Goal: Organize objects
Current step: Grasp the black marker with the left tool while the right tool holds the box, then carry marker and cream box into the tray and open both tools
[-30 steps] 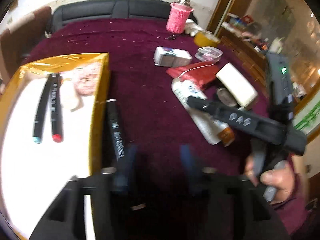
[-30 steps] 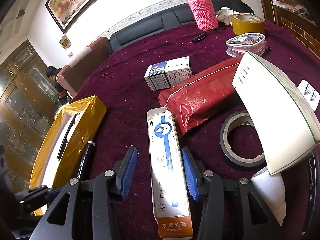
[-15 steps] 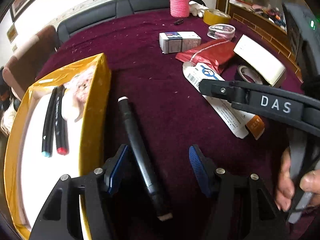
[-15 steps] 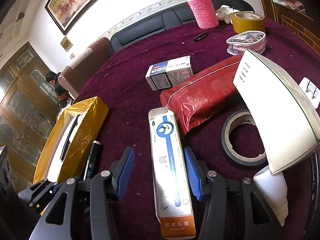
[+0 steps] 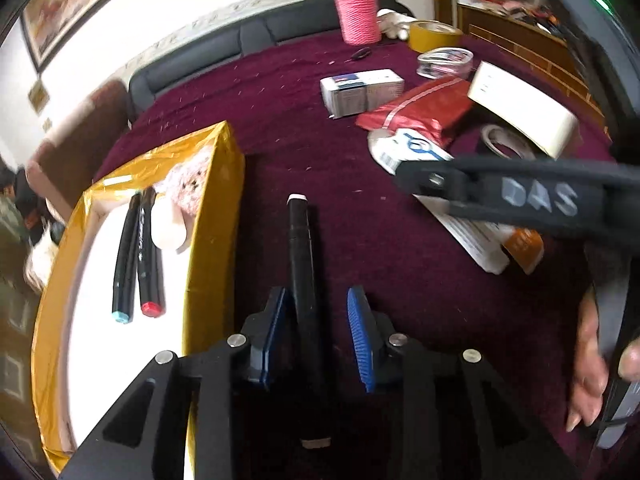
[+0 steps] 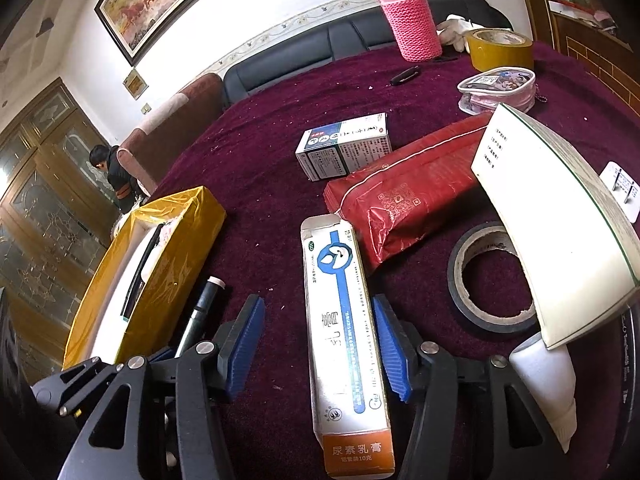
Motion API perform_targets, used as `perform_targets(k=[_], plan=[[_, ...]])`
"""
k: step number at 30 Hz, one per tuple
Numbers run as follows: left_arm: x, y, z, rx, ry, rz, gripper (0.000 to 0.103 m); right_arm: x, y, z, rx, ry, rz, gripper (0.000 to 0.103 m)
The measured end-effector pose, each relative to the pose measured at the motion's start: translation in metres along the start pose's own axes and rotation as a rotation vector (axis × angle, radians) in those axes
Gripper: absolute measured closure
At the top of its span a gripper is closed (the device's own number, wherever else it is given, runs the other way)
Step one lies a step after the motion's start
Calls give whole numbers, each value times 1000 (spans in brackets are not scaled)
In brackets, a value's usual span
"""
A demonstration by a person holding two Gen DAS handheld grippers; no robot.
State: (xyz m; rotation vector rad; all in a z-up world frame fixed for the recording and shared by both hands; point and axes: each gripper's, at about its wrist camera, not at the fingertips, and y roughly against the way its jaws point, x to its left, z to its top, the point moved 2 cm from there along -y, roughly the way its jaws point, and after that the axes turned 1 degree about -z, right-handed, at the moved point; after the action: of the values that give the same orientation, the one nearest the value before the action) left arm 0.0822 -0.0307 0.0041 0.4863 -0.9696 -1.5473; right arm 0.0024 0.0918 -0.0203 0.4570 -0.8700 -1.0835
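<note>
The left hand-held gripper (image 5: 320, 332) has just been closing around the black marker (image 5: 303, 280) lying on the tabletop (image 5: 360, 220); its left pad touches, the right shows a gap, so no firm grasp yet. Just left, the yellow box (image 5: 212, 208) holds two markers, likely its destination. The right hand-held gripper (image 6: 320, 348) has been opening, released around the ointment carton (image 6: 344, 320).

- Setting: a home living room.
- Framed horse painting (image 6: 160, 4) on a white wall with a patterned border.
- Dark leather sofa (image 6: 304, 52) and a brown armchair (image 6: 168, 128) behind the counter.
- Counter (image 6: 272, 120) under maroon cloth, strewn with household bits.
- Flask (image 6: 408, 20) in a pink knitted cosy.
- Wooden glazed doors (image 6: 44, 184); wooden shelves (image 5: 512, 12) of clutter.
</note>
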Motion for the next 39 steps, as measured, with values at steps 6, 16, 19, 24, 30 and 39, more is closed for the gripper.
perform_targets(k=[6, 16, 19, 24, 30, 39], plan=[[-42, 4, -6, -49, -235, 218, 74, 0, 0, 0, 1, -3, 2, 44], [-8, 5, 1, -18, -61, 25, 74, 1, 0, -1, -6, 7, 9, 40], [22, -3, 3, 24, 109, -179, 85, 3, -1, -1, -9, 18, 1, 38], [25, -1, -1, 29, 177, -263, 89, 12, -4, -2, 2, 64, -56, 37], [28, 11, -7, -3, 245, -349, 89, 40, -20, -3, 57, 231, -253, 36], [64, 54, -20, -98, 310, -386, 89, 33, -2, -5, 44, 172, -216, 73]])
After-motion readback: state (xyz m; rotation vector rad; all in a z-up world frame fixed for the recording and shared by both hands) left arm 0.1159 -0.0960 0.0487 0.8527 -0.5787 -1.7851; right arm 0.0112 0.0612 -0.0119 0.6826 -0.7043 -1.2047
